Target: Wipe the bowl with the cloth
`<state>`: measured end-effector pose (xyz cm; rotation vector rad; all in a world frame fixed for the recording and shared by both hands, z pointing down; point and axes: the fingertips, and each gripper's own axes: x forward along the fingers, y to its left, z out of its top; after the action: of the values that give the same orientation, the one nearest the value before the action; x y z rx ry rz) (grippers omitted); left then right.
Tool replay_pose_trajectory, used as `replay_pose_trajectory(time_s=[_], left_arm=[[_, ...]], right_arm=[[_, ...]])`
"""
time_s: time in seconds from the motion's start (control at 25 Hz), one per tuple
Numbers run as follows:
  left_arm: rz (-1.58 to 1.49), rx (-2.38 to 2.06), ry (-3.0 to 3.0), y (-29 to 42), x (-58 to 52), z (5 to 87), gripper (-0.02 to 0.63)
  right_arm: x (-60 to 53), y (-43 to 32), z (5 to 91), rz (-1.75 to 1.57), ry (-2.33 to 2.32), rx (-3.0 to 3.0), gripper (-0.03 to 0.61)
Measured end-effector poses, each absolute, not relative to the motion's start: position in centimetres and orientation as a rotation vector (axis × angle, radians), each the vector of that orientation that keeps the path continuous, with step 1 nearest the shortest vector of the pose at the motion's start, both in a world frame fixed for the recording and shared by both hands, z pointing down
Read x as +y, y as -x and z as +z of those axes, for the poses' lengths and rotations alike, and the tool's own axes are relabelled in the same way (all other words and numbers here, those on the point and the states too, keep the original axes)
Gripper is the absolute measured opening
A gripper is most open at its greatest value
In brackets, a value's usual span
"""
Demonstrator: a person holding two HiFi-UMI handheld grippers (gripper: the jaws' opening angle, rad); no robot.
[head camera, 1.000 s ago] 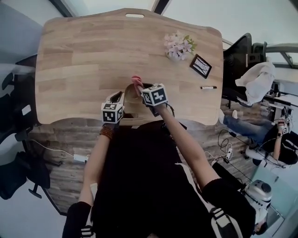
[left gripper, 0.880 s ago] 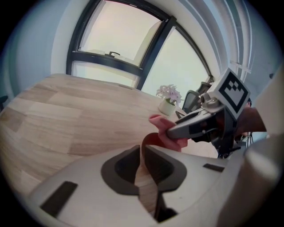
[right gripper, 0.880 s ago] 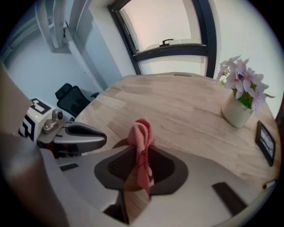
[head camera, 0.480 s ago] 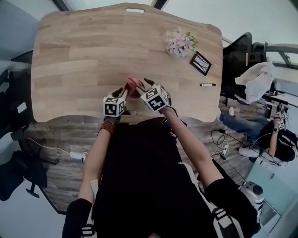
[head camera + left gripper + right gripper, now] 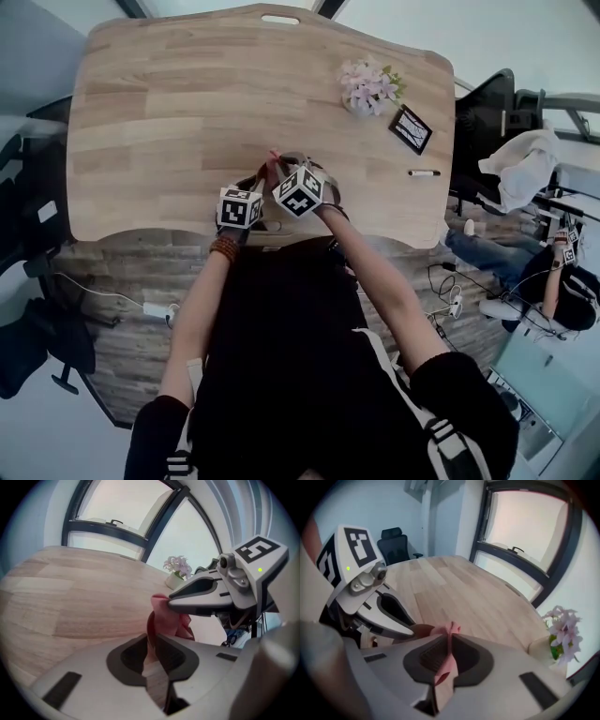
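**Cloth re-gripped, bowl steadied at the near edge**

Since a second ago my right gripper (image 5: 449, 641) has rolled over at the wrist, its marker cube showing a different face in the head view. My left gripper (image 5: 151, 639) has drawn in close beside it. Both sets of jaws have just been closing. The right jaws are now pinched flat on the pink cloth (image 5: 451, 629), which stands up between them in a thin fold. The left jaws are narrowed on what I read as the reddish-brown rim of the bowl (image 5: 421, 631), seen edge-on between the pads.

The bowl sits at the near edge of the table (image 5: 169, 112), right under my two grippers, so the head view hides most of it. The cloth bunches just above the rim, touching the tip of the left gripper or nearly so. The flowers (image 5: 368, 86) stand well apart at the far right.

The step in hand, as I judge it, is getting the cloth down into the bowl and beginning the wipe. To do it well, I should:
- keep the left grip firm, so the bowl neither spins nor slides off the edge;
- press the loose end of the cloth, not the jaw tips, against the inner wall;
- sweep round the wall in a steady arc, away from my left jaws.

A thin pinch like this could let the cloth slip, so I should press lightly.
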<state>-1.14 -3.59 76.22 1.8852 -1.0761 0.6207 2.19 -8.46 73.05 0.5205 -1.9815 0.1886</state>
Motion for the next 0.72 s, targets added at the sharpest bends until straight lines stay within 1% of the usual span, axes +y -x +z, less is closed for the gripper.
replay_pose_trajectory(time_s=[0.16, 0.2, 0.28, 0.48, 0.52, 0.6, 0.72], left_arm=[[0.639, -1.084, -1.884, 1.2, -4.0, 76.2, 0.046], [0.643, -1.083, -1.885, 1.2, -4.1, 76.3, 0.044], [0.661, -1.08, -1.892, 1.1, -4.1, 76.3, 0.04], [0.692, -1.069, -1.901, 1.1, -4.1, 76.2, 0.04], [0.694, -1.069, -1.9, 1.1, -4.0, 76.2, 0.04], [0.694, -1.07, -1.898, 1.1, -4.0, 76.2, 0.04], [0.697, -1.071, -1.893, 1.0, -4.0, 76.2, 0.038]], right_arm=[[-9.7, -4.3, 72.3, 0.315, -0.621, -1.969, 0.031], [-9.7, -4.7, 72.4, 0.345, -0.616, -1.967, 0.048], [-9.9, -5.1, 72.2, 0.389, -0.604, -1.99, 0.122], [-9.7, -5.3, 68.8, 0.373, -0.588, -2.095, 0.124], [-9.1, -5.0, 68.7, 0.371, -0.558, -2.092, 0.136], [-8.0, -4.5, 69.2, 0.351, -0.507, -2.062, 0.183], [-7.3, -3.7, 69.5, 0.252, -0.498, -2.048, 0.179]])
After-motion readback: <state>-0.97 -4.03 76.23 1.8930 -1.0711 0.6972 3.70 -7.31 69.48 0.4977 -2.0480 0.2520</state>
